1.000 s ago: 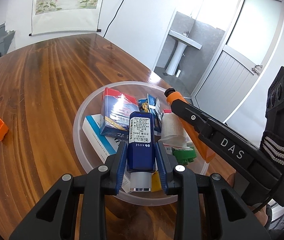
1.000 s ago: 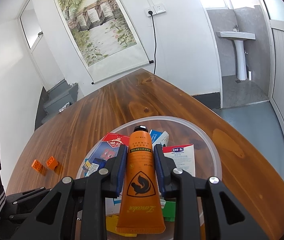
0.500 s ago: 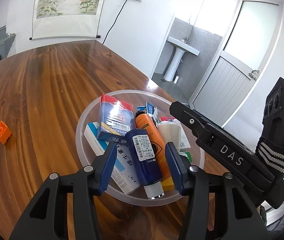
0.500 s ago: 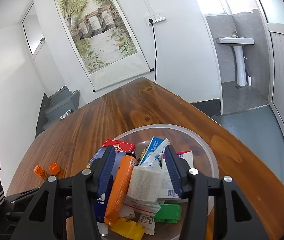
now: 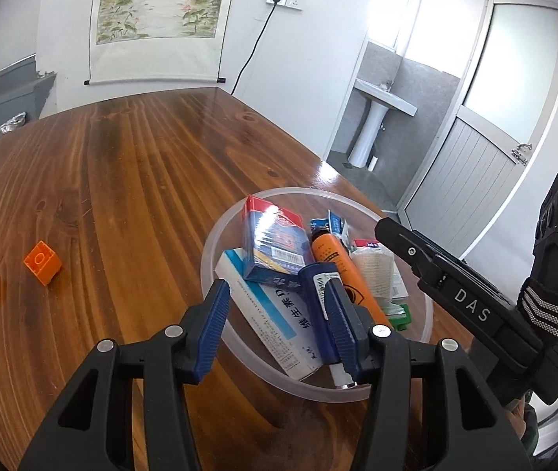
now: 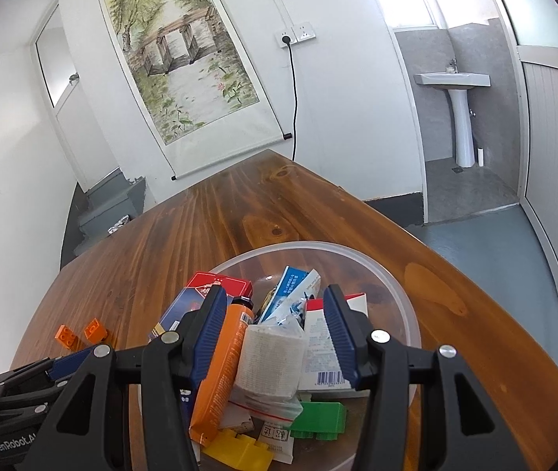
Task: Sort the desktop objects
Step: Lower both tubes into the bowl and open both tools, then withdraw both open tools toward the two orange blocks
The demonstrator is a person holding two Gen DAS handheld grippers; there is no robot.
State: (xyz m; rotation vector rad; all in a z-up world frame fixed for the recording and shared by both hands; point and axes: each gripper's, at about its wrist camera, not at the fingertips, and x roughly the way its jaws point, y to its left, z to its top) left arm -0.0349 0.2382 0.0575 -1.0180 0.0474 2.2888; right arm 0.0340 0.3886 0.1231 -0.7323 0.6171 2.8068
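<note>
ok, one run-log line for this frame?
left gripper: open | right gripper: open | blue tube, orange tube: in bowl | orange bricks: on table

White walls enclosed the room. A scroll painting [image 6: 184,66] of willows and a bridge hung on the far wall, with a double wall socket [image 6: 297,33] to its right and a black cord [image 6: 293,90] running down from it. The varnished wooden tabletop [image 5: 129,165] showed dark grain and caught a glare. To the right, a grey-walled alcove held a white pedestal sink [image 6: 455,94] on a grey floor [image 6: 475,192], beside a white panelled door [image 5: 471,172]. Daylight came through a high window [image 5: 404,4]. Grey steps [image 6: 110,196] rose at the left.
</note>
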